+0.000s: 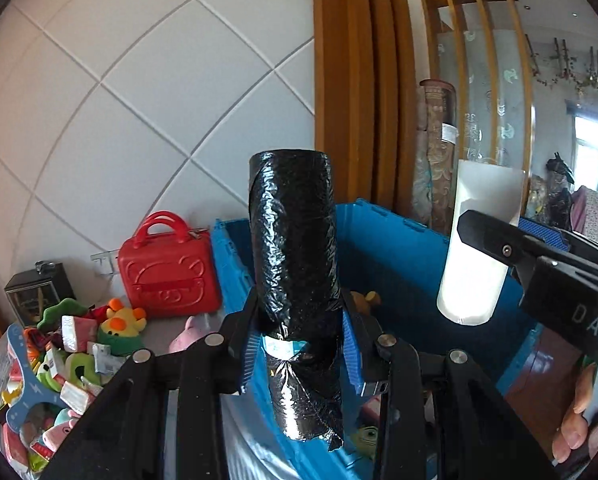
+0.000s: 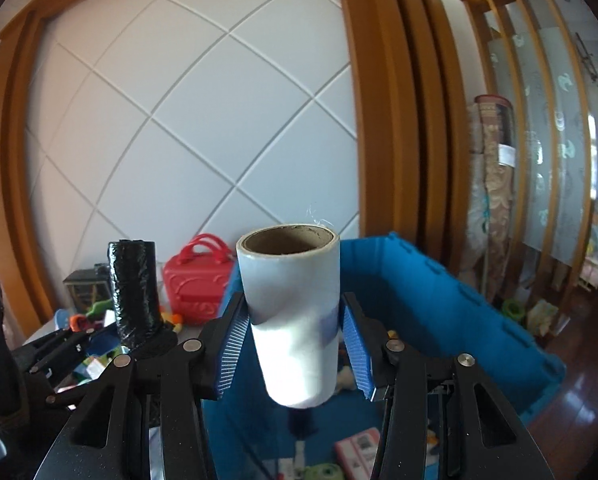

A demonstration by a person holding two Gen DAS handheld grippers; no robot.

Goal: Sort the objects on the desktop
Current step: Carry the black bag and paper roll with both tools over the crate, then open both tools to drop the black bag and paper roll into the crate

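Note:
My left gripper (image 1: 299,344) is shut on an upright roll of black plastic bags (image 1: 295,264), its blue pads pressing both sides of the lower part. In the right wrist view my right gripper (image 2: 295,344) is shut on a white roll (image 2: 295,312) with a brown cardboard core, also upright. Both rolls hang above the open blue crate (image 1: 399,248). The white roll (image 1: 475,248) and the right gripper show at the right of the left wrist view. At the left of the right wrist view stand the black roll (image 2: 135,288) and the left gripper.
A red toy suitcase (image 1: 169,266) stands against the tiled wall left of the crate (image 2: 439,300). Several small toys and packets (image 1: 71,344) lie heaped on the table at the left. More toys lie on the crate's bottom. A hand's fingers (image 1: 579,412) hold the right gripper.

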